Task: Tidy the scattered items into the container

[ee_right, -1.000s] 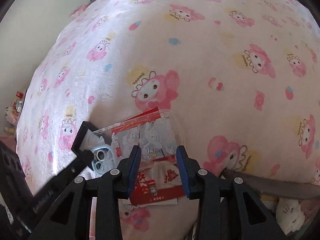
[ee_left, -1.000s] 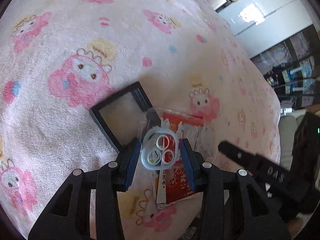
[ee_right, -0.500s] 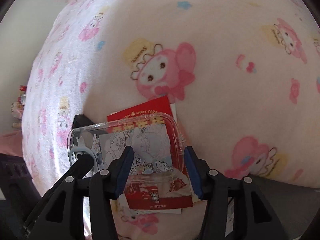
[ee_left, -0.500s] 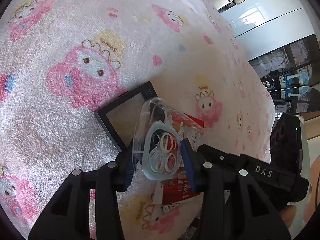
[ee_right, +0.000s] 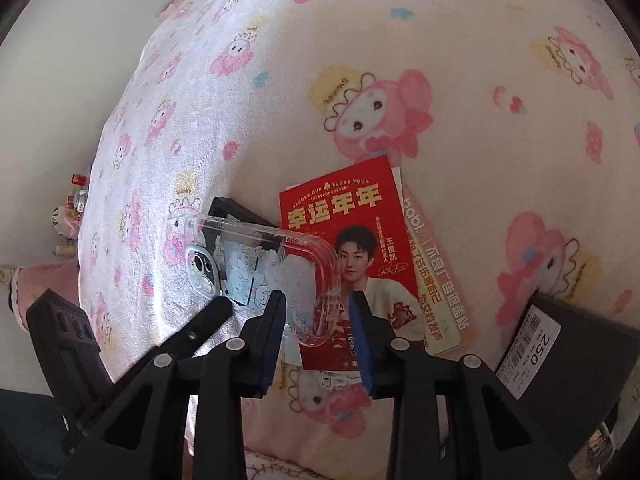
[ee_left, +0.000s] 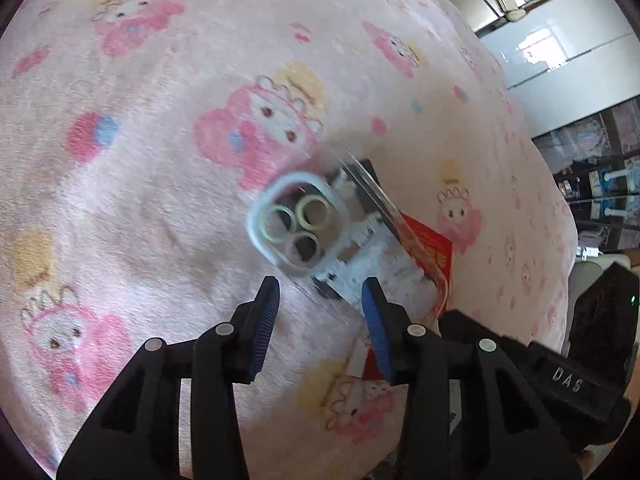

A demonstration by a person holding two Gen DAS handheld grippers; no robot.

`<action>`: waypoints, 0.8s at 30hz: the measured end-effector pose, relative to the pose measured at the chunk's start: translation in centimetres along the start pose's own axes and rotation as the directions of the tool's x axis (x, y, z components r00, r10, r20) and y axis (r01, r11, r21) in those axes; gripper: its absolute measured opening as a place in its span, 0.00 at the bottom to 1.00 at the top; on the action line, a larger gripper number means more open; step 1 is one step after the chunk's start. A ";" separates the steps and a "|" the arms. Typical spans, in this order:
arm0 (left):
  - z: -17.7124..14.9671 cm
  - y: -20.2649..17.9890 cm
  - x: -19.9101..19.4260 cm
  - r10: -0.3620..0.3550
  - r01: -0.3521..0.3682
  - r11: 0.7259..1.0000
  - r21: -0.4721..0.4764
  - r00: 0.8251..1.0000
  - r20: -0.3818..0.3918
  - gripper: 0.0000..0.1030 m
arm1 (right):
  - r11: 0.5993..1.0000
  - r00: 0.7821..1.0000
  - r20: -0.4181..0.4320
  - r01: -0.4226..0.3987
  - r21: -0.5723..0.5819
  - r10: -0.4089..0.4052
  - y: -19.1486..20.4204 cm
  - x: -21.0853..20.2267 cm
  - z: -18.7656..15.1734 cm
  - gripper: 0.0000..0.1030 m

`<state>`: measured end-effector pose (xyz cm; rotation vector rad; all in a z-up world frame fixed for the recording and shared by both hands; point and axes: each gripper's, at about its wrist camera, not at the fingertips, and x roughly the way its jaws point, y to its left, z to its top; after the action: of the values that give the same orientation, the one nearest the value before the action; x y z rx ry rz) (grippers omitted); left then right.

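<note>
Closing my right hand-held gripper (ee_right: 318,314) around the near end of the clear phone case (ee_right: 276,276), I have its rim between the blue pads, though I cannot be sure from this angle that both pads already press on it. My left hand-held gripper (ee_left: 320,304) stands wide with nothing between its pads; the case's camera corner lies just past the tips, motion-blurred in that view.

The case sits partly over a black shallow tray (ee_right: 230,210), which I take to be the container, and partly over a red flyer (ee_right: 356,240) with a portrait on it. Under the flyer's right edge an orange leaflet (ee_right: 438,280) peeks out. All of it lies on a pink cartoon-print blanket (ee_right: 460,140) on a bed. A dark box with a barcode label (ee_right: 528,352) sits at the lower right.

To do this step well, I judge I should pinch the case's short end squarely, since thin clear plastic flexes and can slip out sideways. Then I would lift only slightly and slide it left until it lies fully inside the tray's rim. My left gripper could steady the tray's edge so the soft blanket does not let it tip. The flyer and leaflet remain to be gathered.
</note>
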<state>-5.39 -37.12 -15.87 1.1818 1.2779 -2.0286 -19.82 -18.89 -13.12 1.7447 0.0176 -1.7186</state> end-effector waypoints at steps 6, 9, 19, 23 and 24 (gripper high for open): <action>3.7 1.7 -0.4 0.064 -0.067 0.997 0.024 0.991 0.118 0.44 | 1.000 0.999 -0.012 0.030 0.003 -0.030 -0.5 2.0 -0.5 0.29; 4.9 2.0 1.8 -0.005 0.003 0.999 0.051 0.999 0.047 0.46 | 1.000 1.000 0.003 0.008 0.005 -0.008 -0.4 2.6 0.0 0.29; 2.1 -0.5 -2.5 -0.104 0.098 0.989 0.108 0.994 0.043 0.44 | 0.995 0.991 0.098 -0.091 -0.039 0.094 -0.8 -2.3 -0.8 0.32; -1.3 -2.6 -5.4 -0.185 0.180 0.964 0.197 0.983 0.004 0.37 | 0.982 0.972 0.140 -0.178 -0.066 0.186 -1.5 -7.4 -2.9 0.32; -2.1 -3.1 -5.7 -0.203 0.200 0.958 0.205 0.979 -0.010 0.36 | 0.980 0.970 0.147 -0.183 -0.073 0.192 -2.0 -8.4 -3.7 0.32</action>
<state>-3.78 -34.14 -9.94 1.1674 1.2520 -2.3597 -18.59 -11.92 -6.94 1.5162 -0.1579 -1.6898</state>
